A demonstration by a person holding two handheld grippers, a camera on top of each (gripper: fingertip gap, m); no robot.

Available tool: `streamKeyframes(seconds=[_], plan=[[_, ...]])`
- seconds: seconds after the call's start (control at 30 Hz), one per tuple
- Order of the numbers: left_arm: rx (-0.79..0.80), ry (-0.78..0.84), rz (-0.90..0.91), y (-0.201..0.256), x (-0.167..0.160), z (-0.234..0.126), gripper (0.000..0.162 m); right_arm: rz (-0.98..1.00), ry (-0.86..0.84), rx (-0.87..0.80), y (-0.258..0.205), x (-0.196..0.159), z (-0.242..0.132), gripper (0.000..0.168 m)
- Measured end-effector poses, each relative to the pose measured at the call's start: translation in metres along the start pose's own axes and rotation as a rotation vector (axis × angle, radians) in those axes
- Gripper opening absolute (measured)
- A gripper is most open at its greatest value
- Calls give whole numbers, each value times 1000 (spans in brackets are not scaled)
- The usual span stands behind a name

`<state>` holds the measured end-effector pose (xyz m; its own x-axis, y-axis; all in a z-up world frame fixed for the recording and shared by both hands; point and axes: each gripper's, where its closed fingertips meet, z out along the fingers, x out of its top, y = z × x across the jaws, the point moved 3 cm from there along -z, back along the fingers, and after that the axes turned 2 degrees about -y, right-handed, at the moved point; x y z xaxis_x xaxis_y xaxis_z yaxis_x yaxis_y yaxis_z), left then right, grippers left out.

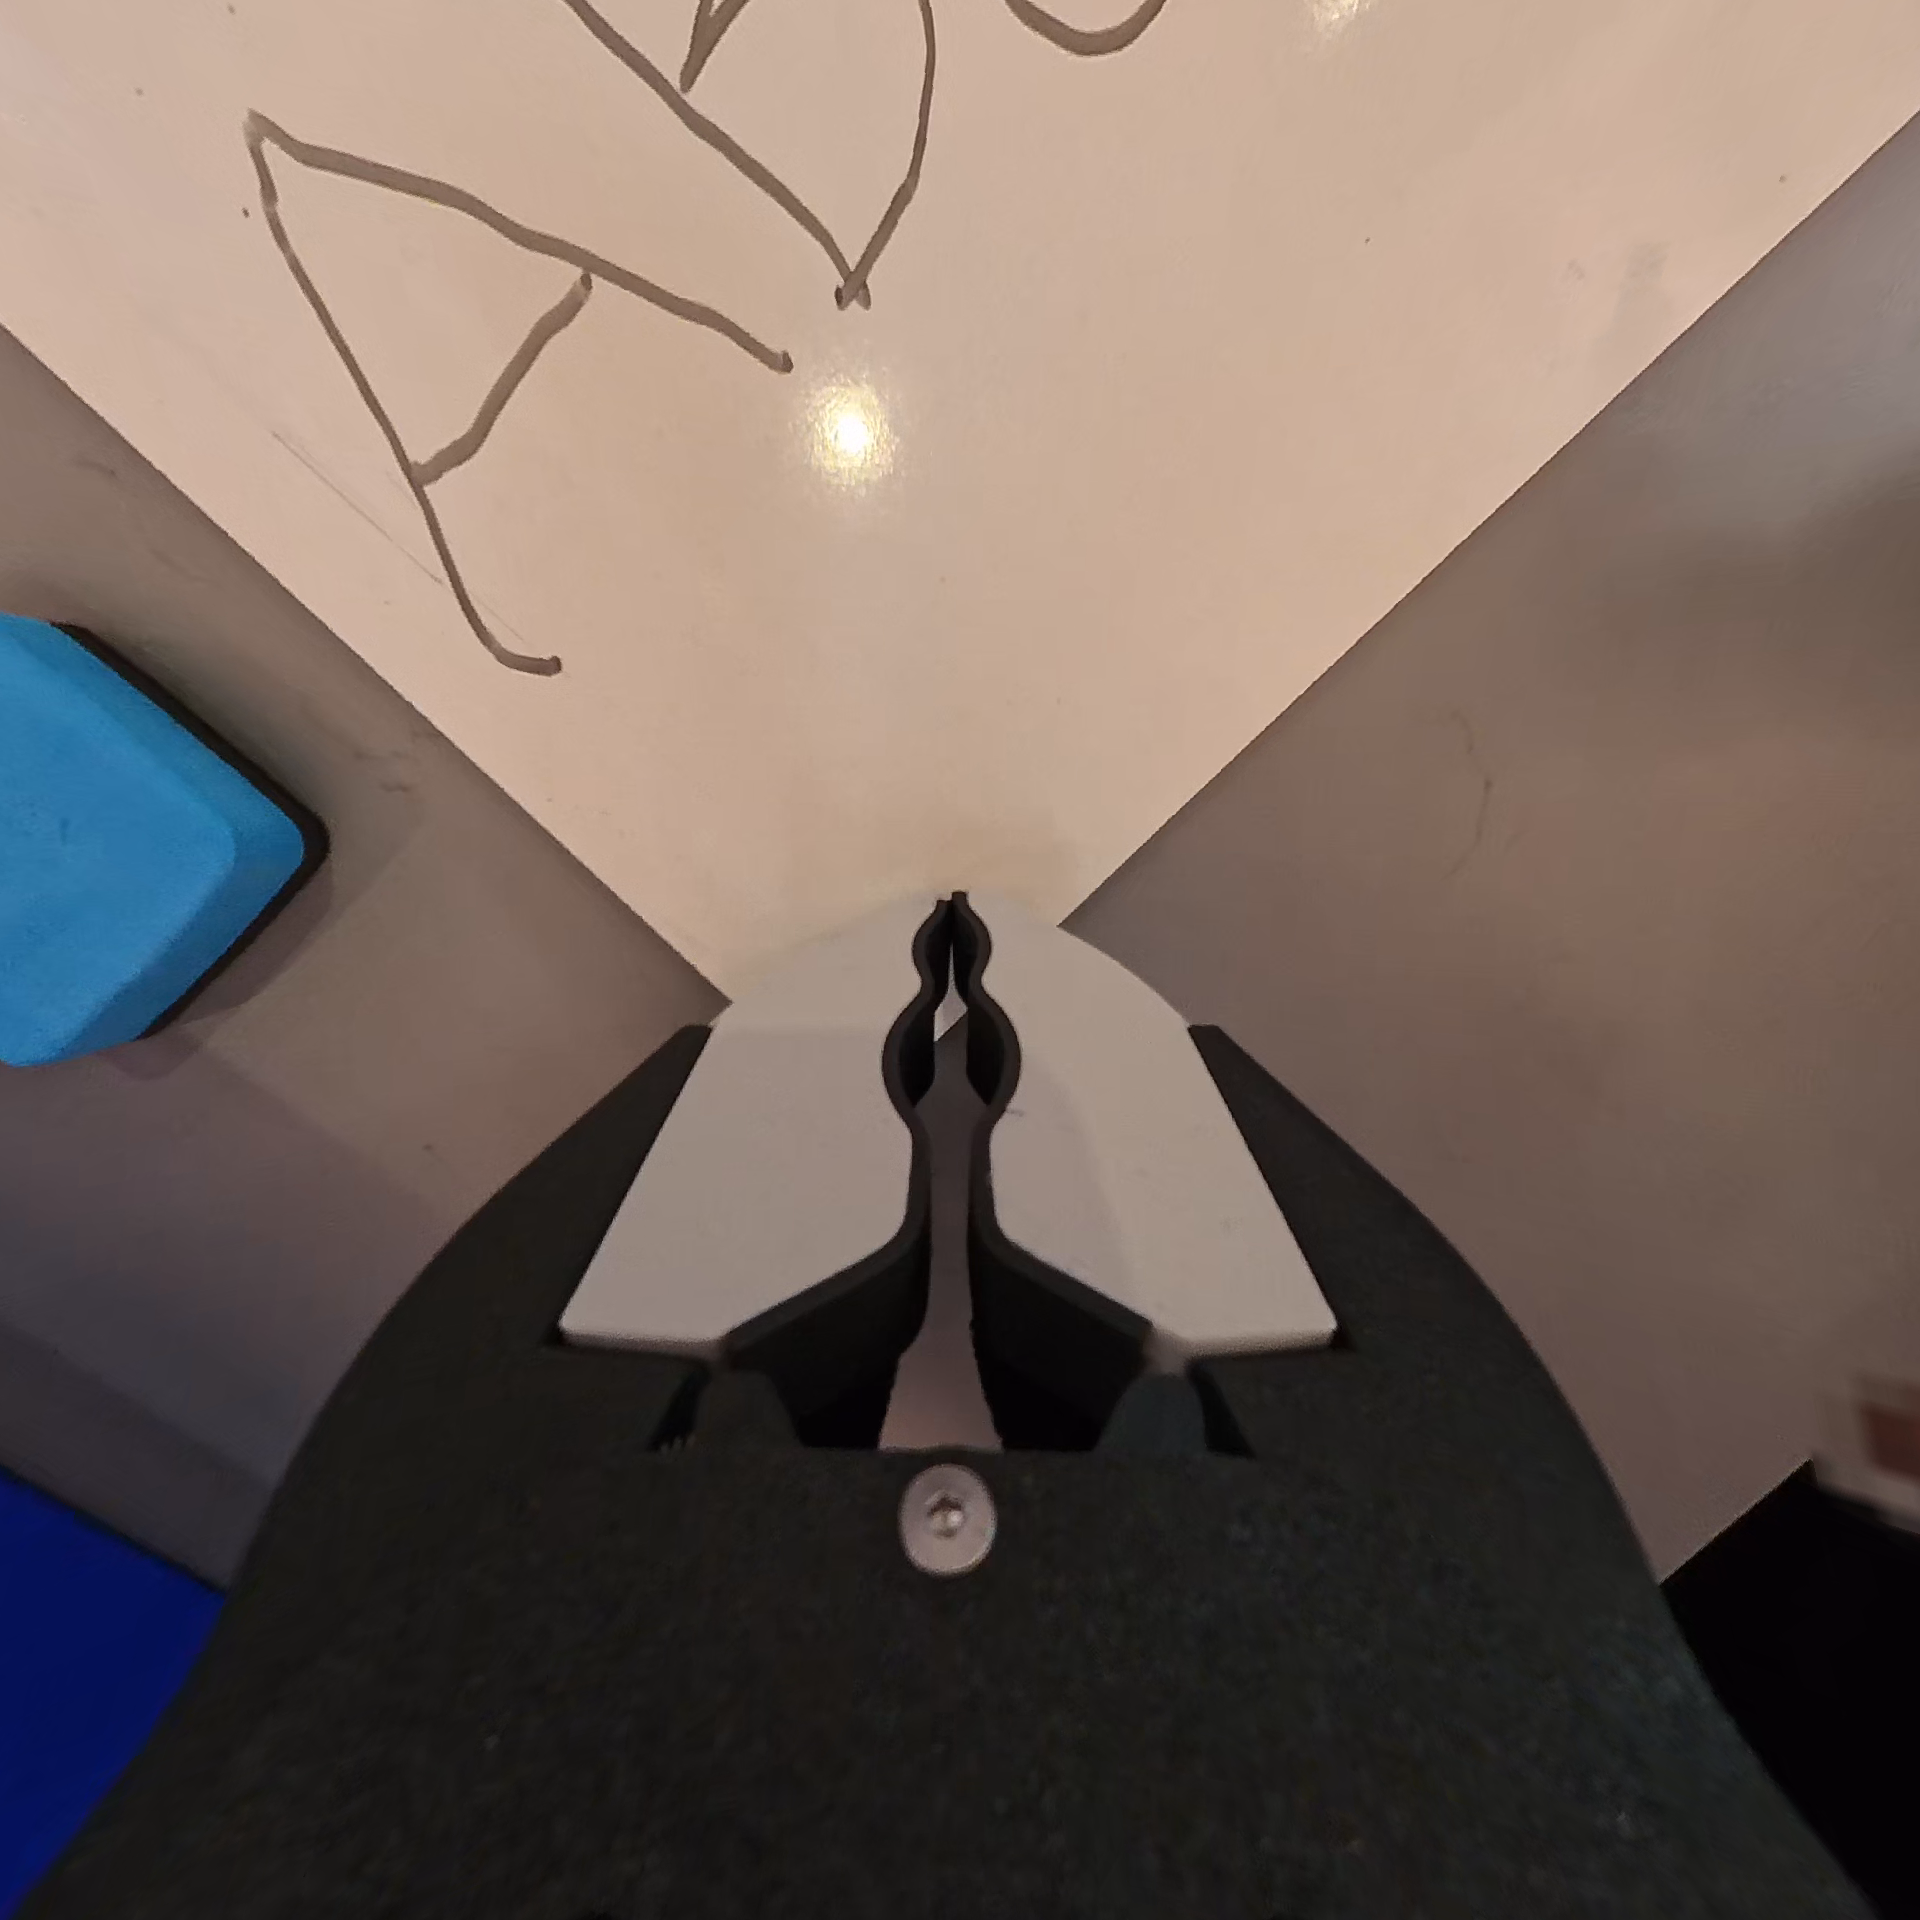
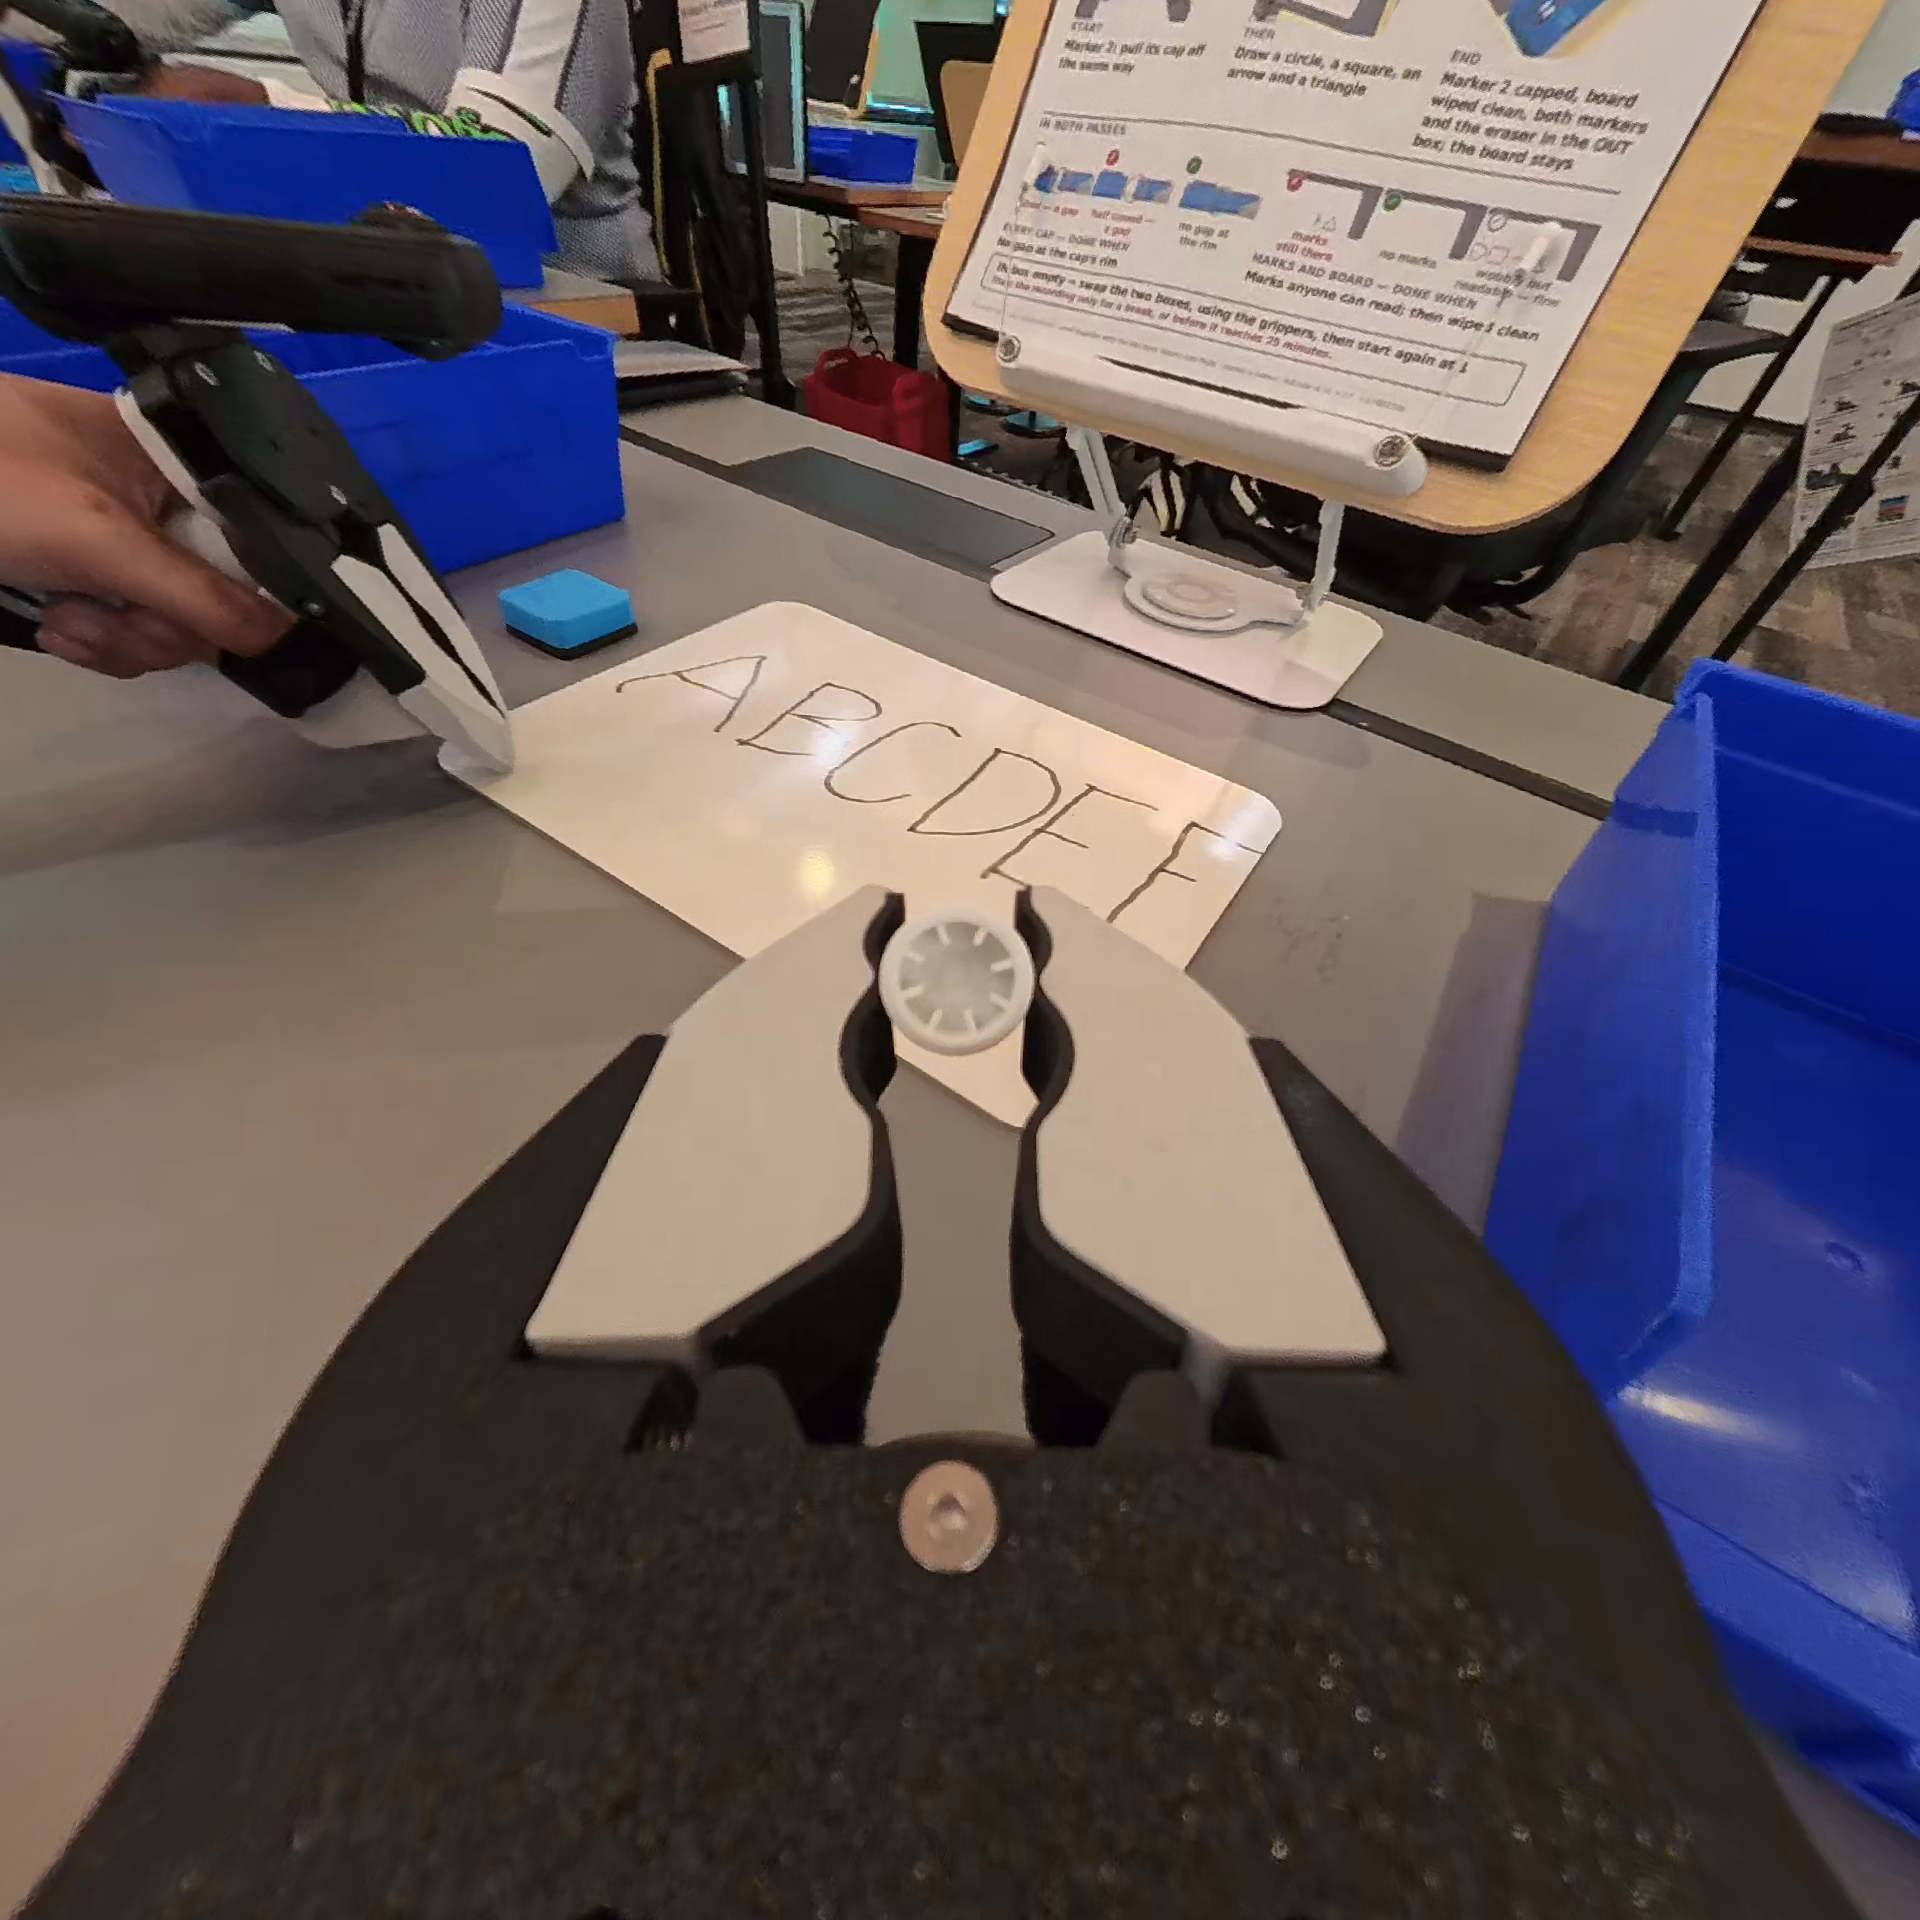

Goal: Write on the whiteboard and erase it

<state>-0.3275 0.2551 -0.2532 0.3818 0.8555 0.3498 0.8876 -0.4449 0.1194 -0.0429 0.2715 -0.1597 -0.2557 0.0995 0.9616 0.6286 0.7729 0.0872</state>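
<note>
A white whiteboard (image 1: 935, 623) (image 2: 727, 831) lies flat on the grey table with a row of black handwritten letters on it. A blue eraser with a black base (image 1: 125, 842) (image 2: 566, 611) sits on the table just off the board's left edge. My left gripper (image 1: 954, 902) (image 2: 483, 753) is shut, and its tips rest on the board's corner below the first letter. My right gripper (image 2: 956, 899) is shut on a marker (image 2: 956, 987), seen end-on as a white round end, held above the board's near edge by the last letters.
A blue bin (image 2: 1766, 1143) stands close on the right, and more blue bins (image 2: 468, 416) stand at the back left. A wooden stand holding an instruction sheet (image 2: 1247, 312) rests on a white base (image 2: 1184, 613) behind the board. A hand (image 2: 94, 540) holds the left gripper.
</note>
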Motion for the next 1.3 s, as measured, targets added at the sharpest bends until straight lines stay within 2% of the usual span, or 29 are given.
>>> streamKeyframes(seconds=[0.7,0.77,0.83,0.93,1.03,1.1,1.3], plan=[[13,-6,-21,-3,-1,-1,0,53,1,59,-5,0,0,20],[35,-30,-44,-9,-5,-14,0,53,10,64,-7,3,-1,20],[20,56,-97,-13,-2,-42,0,44,14,62,-8,4,-2,20],[56,88,-176,-28,-6,-83,25,44,14,69,-8,4,-2,20],[187,52,-183,-46,-10,-106,25,61,17,84,-7,4,-1,20],[170,15,-167,-43,-11,-102,25,73,15,94,-7,3,0,20],[123,-160,-90,-35,-35,-61,27,82,11,114,-7,2,1,20]])
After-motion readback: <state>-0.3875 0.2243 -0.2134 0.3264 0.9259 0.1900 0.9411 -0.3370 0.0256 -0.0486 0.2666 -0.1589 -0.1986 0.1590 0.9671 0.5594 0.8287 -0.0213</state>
